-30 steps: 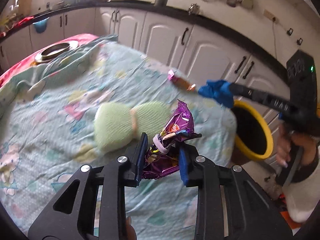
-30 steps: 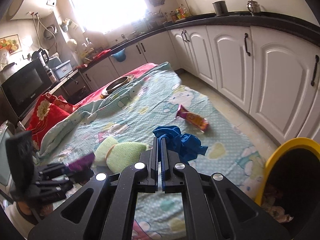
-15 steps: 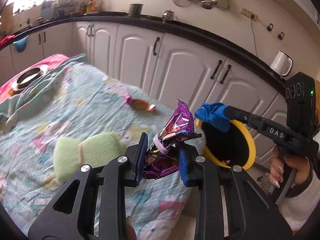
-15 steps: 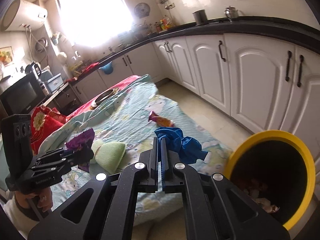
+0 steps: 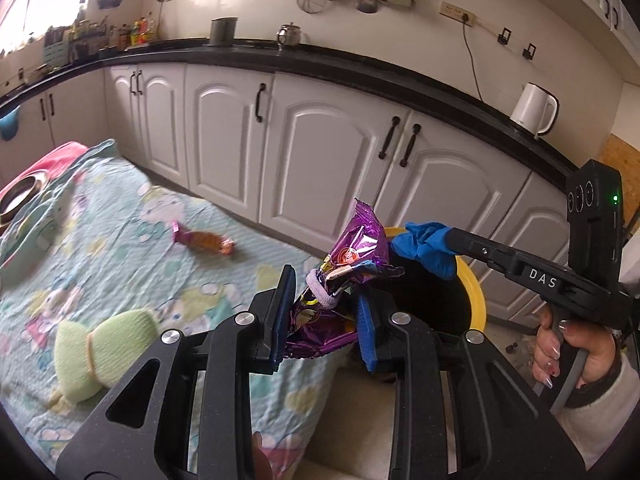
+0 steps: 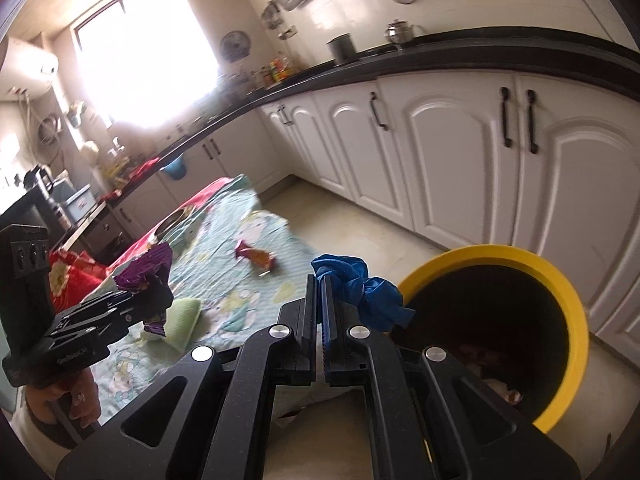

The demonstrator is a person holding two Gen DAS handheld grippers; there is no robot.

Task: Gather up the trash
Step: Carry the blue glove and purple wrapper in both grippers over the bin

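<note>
Daylit kitchen, window (image 6: 144,52) glare blown out, fisheye-bent edges, slight motion blur

Both tongs are matte black frames with triangular cut-outs and round silver screw heads. The left tongs (image 5: 324,312) carry blue pads on their fingers. The right tongs (image 5: 452,240) bear white "DAS" lettering and a black camera block with a green light. The right hand (image 5: 568,354) has polished nails, a dark cuff and a white sleeve.
</note>
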